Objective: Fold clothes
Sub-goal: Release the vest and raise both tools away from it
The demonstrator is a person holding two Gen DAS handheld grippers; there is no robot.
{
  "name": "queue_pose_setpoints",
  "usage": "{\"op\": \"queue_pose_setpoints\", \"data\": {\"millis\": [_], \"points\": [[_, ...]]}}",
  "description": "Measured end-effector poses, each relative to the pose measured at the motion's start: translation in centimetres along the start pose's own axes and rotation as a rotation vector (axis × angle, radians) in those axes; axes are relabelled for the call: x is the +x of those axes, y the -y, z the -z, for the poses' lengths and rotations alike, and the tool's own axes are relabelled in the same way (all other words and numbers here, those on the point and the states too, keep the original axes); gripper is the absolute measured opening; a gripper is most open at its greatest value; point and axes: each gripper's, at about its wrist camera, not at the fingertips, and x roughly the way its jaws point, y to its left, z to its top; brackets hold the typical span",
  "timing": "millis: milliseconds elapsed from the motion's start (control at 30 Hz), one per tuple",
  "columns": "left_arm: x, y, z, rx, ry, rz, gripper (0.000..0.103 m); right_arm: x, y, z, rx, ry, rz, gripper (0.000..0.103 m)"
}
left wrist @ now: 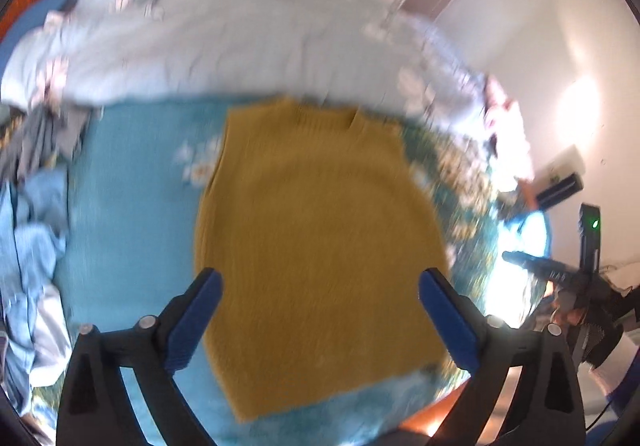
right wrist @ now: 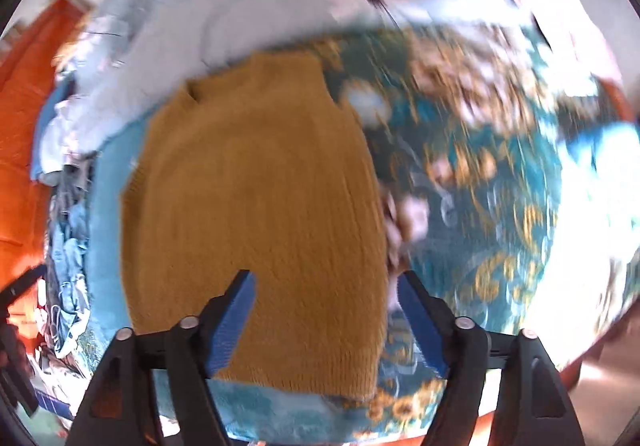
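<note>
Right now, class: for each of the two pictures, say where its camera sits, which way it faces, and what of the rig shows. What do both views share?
Left wrist: on the left gripper, facing forward over the mustard sweater on the teal bedspread; its open blue fingers show, the other handheld gripper at right.
Right wrist: on the right gripper, facing the sweater's right edge; open fingers show.
Shared: sweater, bedspread, white quilt.

Bed (left wrist: 132, 206) under a teal floral sheet. Mustard sweater (left wrist: 316, 246) flat at centre; pale blue quilt (left wrist: 224, 46) bunched at twelve o'clock; heaped denim and grey clothes (left wrist: 32, 230) at nine o'clock.
</note>
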Motion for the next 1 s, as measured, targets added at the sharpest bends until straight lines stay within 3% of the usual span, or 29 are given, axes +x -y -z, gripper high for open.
{"op": "queue_pose_setpoints", "data": {"millis": [233,533,633,767,900,1000], "points": [[-1.9,3.0,-3.4,0.027,0.155,-0.012,0.103,-0.5,-1.3,-3.7,-0.121,0.167,-0.110,0.103],[-6.5,5.5,-6.6,-0.023,0.273,-0.048,0.103,-2.9,-3.8,-9.0,-0.263,0.267,-0.184,0.103],[-7.8,6.2,-7.2,-0.021,0.334,-0.078,0.103,-4.3,-4.0,-10.0,-0.262,0.325,-0.205,0.103],[-9.9,8.0,-7.8,0.053,0.433,-0.119,0.103,-6.5,-4.0,-11.6,-0.216,0.371,-0.174,0.103],[-11.5,9.1,-8.5,0.074,0.513,-0.131,0.103,-8.5,-3.4,-12.5,-0.167,0.477,-0.220,0.103],[-11.9,9.2,-9.1,0.073,0.550,-0.133,0.103,-10.9,-3.8,-12.5,-0.181,0.607,-0.147,0.103]]}}
